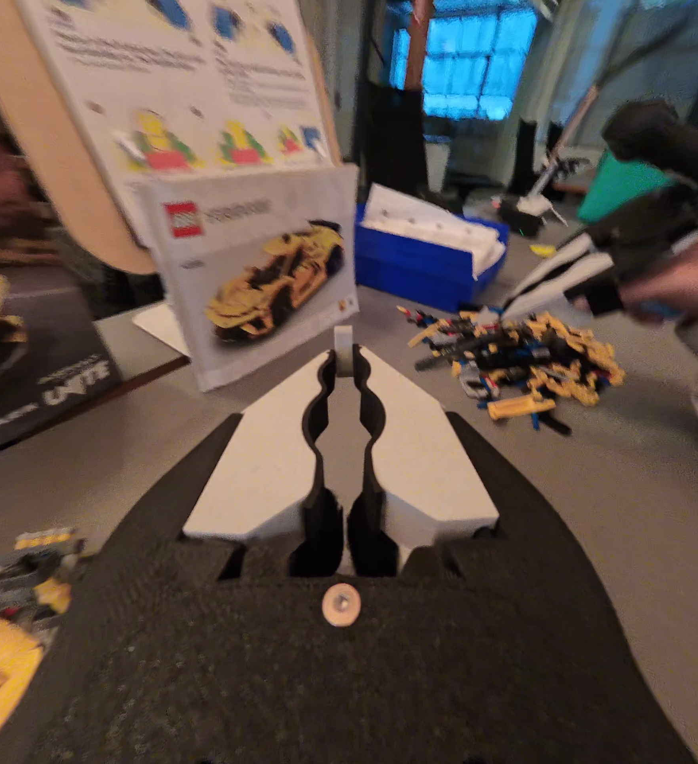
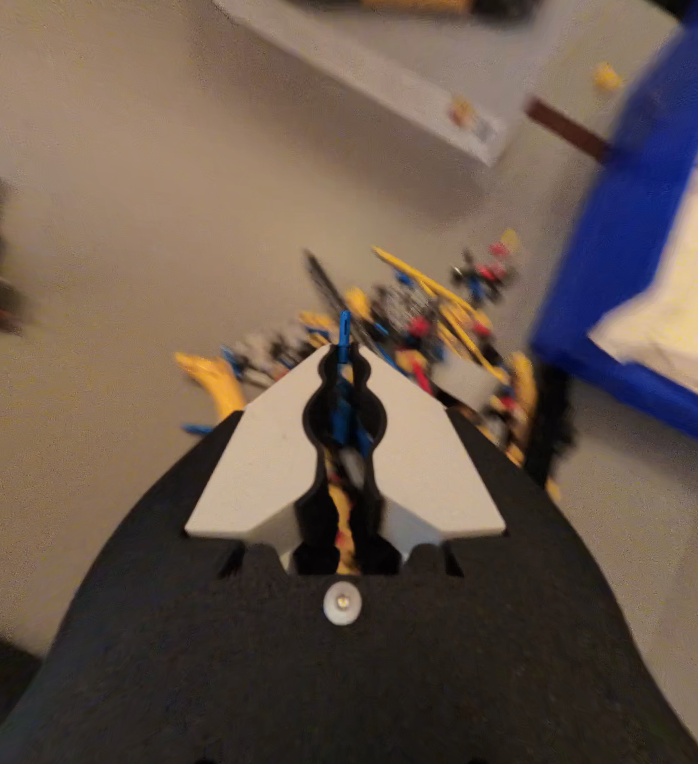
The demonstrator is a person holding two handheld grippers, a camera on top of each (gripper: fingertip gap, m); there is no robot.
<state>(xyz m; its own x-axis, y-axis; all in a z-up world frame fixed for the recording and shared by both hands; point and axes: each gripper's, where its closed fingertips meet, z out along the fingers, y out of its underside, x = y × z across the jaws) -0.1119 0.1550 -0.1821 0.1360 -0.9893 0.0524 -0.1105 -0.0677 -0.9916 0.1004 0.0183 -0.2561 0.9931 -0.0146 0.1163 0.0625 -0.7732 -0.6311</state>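
My left gripper (image 1: 344, 356) is shut on a small light grey piece (image 1: 343, 345) and holds it above the grey table (image 1: 587, 516), in front of an instruction booklet (image 1: 256, 268) with a yellow car on its cover. My right gripper (image 2: 344, 349) is shut on a thin blue pin (image 2: 344, 330), just over a pile of yellow, black, blue and red building pieces (image 2: 442, 330). The pile also shows in the left wrist view (image 1: 525, 355), with the right gripper (image 1: 508, 304) at its far edge, held by a hand (image 1: 677, 277).
A blue bin (image 1: 417, 264) with white bags stands behind the pile; it also shows in the right wrist view (image 2: 628, 248). A dark set box (image 1: 29, 364) stands at the left. A partly built yellow and grey model (image 1: 12, 612) lies near left. A poster board (image 1: 182, 87) leans behind the booklet.
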